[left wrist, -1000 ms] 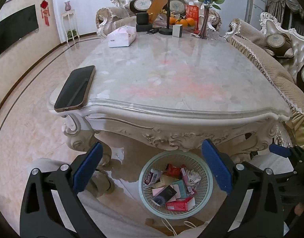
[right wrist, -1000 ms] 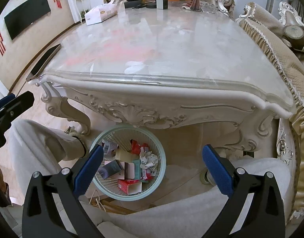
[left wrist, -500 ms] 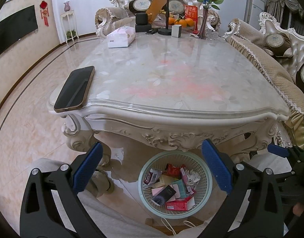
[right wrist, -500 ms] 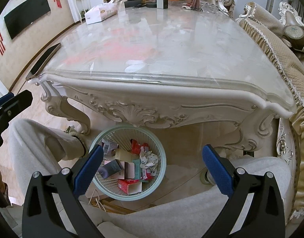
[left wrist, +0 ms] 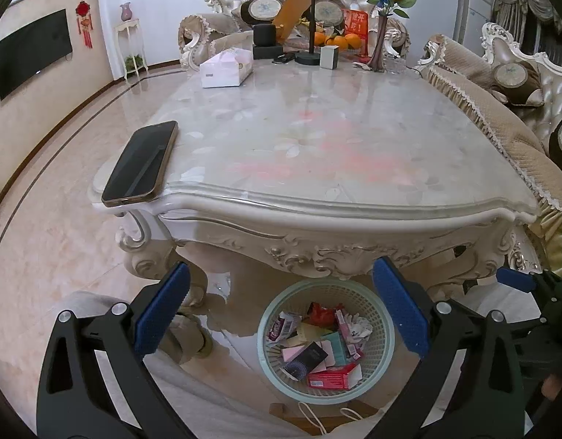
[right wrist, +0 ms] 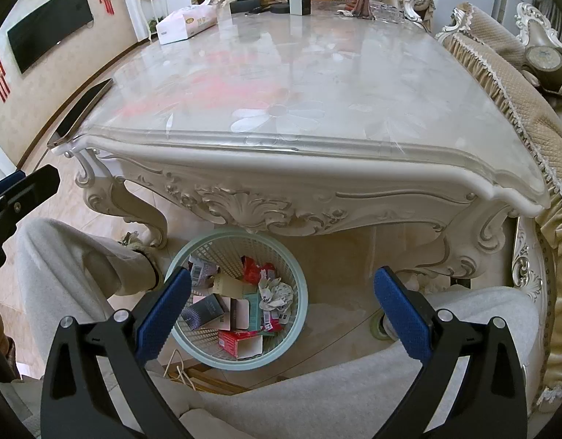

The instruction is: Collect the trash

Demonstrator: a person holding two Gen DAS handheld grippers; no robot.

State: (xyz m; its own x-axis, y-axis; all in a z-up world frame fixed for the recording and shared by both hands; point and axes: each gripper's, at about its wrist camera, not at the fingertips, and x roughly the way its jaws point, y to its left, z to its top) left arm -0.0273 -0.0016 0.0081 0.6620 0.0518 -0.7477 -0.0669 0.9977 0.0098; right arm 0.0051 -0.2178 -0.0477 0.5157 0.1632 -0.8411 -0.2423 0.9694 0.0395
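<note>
Left wrist view: the left gripper [left wrist: 281,311] hangs released and empty, blue pads wide apart, above the round pale-green plastic mesh basket [left wrist: 326,395] on the floor under the carved white marble-topped table [left wrist: 317,153]. The right gripper [right wrist: 281,311] likewise gapes empty. The basket stands upright, mouth up, holding crumpled paper and small cartons [right wrist: 240,344]; their labels are unreadable, and the table apron hides its far rim.

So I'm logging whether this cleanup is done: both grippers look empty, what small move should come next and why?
Probably just pull both back and stop. The left gripper and right gripper are open and hold nothing, the cartons and crumpled paper sit inside the pale green plastic mesh basket, and no loose trash shows on the marble-topped carved table.
</note>
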